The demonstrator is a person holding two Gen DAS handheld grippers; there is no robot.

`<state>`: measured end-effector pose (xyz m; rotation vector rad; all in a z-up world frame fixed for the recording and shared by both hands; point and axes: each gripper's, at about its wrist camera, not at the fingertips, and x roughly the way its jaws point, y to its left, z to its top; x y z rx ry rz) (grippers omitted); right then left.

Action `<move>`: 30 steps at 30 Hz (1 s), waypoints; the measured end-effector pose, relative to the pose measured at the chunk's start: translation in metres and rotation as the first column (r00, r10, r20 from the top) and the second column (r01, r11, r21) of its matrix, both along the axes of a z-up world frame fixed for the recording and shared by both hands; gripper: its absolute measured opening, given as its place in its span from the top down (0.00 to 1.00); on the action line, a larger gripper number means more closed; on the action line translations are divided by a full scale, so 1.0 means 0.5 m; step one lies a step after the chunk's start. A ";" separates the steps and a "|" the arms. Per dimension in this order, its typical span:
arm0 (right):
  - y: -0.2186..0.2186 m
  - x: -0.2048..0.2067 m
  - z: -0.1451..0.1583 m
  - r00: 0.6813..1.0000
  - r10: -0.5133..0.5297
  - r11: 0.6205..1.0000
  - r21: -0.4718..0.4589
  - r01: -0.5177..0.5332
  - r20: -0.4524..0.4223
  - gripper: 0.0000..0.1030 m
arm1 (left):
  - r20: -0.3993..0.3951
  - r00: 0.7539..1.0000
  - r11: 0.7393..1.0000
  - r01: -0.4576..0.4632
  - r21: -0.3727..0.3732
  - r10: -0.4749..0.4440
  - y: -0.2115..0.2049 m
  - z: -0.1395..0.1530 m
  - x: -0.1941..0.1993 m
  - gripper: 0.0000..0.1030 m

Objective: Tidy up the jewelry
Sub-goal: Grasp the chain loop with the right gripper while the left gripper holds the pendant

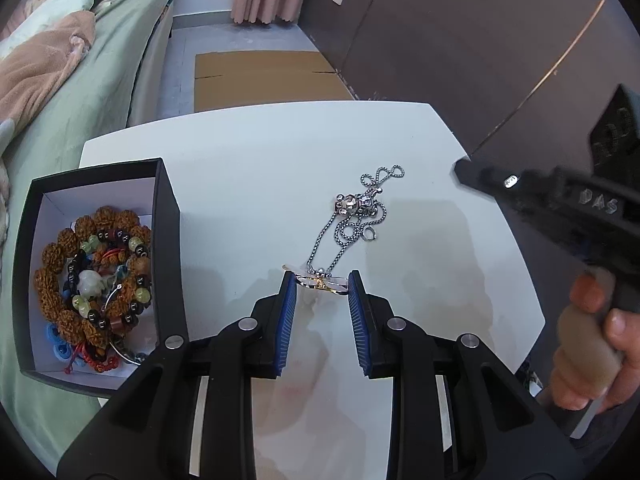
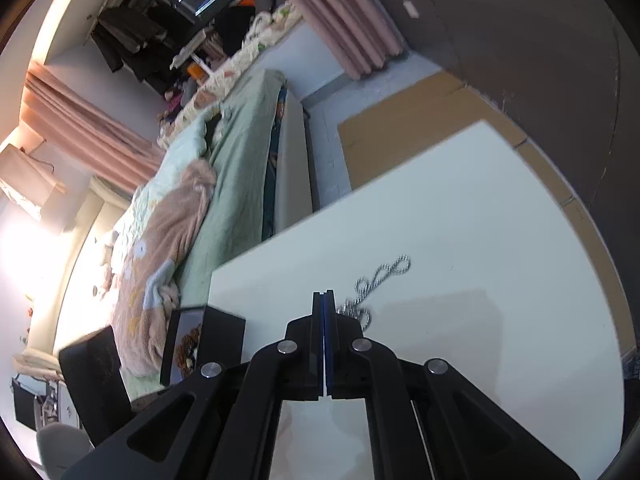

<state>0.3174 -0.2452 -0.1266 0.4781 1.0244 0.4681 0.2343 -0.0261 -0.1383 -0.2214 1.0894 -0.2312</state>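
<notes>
A silver chain necklace [image 1: 352,216] with a beaded charm lies on the white table [image 1: 256,184]. Its gold and silver pendant [image 1: 320,280] lies between the blue pads of my left gripper [image 1: 322,280], which is open around it. A black box [image 1: 168,216] at the left holds several bead bracelets [image 1: 96,276]. My right gripper [image 2: 324,298] is shut and empty, held above the table; it shows at the right of the left wrist view [image 1: 560,200]. The chain [image 2: 380,280] and box [image 2: 216,340] also show in the right wrist view.
A bed with green sheets [image 1: 80,80] runs along the table's left side. Flat cardboard [image 1: 264,80] lies on the floor beyond the table. A dark wardrobe [image 1: 480,40] stands at the right. A black lid [image 2: 96,380] stands by the box.
</notes>
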 end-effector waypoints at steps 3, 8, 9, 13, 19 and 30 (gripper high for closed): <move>0.022 0.007 -0.031 0.998 0.024 0.999 -0.045 -0.027 -0.060 0.66 | 0.020 1.000 1.000 -0.012 -0.004 0.012 0.011 0.010 -0.010 0.74; 0.053 0.012 -0.039 0.999 0.045 0.995 -0.087 -0.047 -0.024 0.46 | 0.029 0.999 0.999 -0.035 -0.016 0.035 0.031 0.016 -0.011 0.74; 0.062 0.018 -0.050 0.997 0.060 0.996 -0.068 -0.062 -0.044 0.49 | 0.030 0.999 0.999 -0.037 -0.018 0.037 0.034 0.018 -0.010 0.74; 0.104 0.028 -0.079 0.996 0.077 0.985 -0.151 -0.084 -0.054 0.54 | 0.036 0.998 0.999 -0.042 -0.029 0.043 0.046 0.022 -0.007 0.74; 0.149 0.040 -0.097 0.995 0.093 0.961 -0.258 -0.102 -0.044 0.55 | 0.034 0.998 0.998 -0.052 -0.035 0.053 0.065 0.019 0.001 0.74; 0.119 0.032 -0.062 0.998 0.066 0.971 -0.231 -0.067 -0.013 0.96 | 0.020 0.999 0.999 -0.032 -0.026 0.032 0.054 0.013 0.002 0.74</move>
